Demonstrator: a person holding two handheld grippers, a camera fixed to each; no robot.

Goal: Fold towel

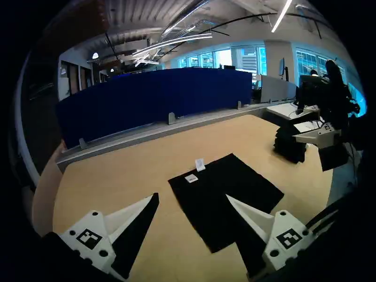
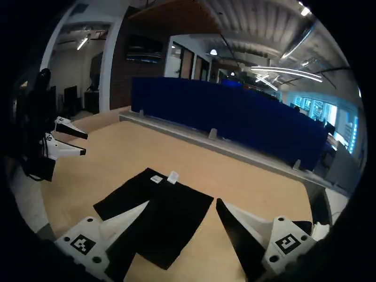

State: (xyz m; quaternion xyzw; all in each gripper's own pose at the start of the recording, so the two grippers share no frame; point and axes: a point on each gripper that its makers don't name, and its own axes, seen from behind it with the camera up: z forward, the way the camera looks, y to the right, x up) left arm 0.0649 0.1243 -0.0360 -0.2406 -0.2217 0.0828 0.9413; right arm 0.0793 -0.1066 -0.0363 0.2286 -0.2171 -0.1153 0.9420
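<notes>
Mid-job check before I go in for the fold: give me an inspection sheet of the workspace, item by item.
Surface: light wooden table, flat, no spills seen.
Job's things: black towel lying flat, two white tags at its far edge.
Clutter: stack of dark folded cloths towards the table's far right, apart from the towel.
Grippers: left gripper open, above the towel, holding nothing; right gripper open, likewise.
Cables: dark cables seem to curve off the table's near right side.
Surroundings: blue partition behind the table; desks with monitors and windows beyond.
</notes>
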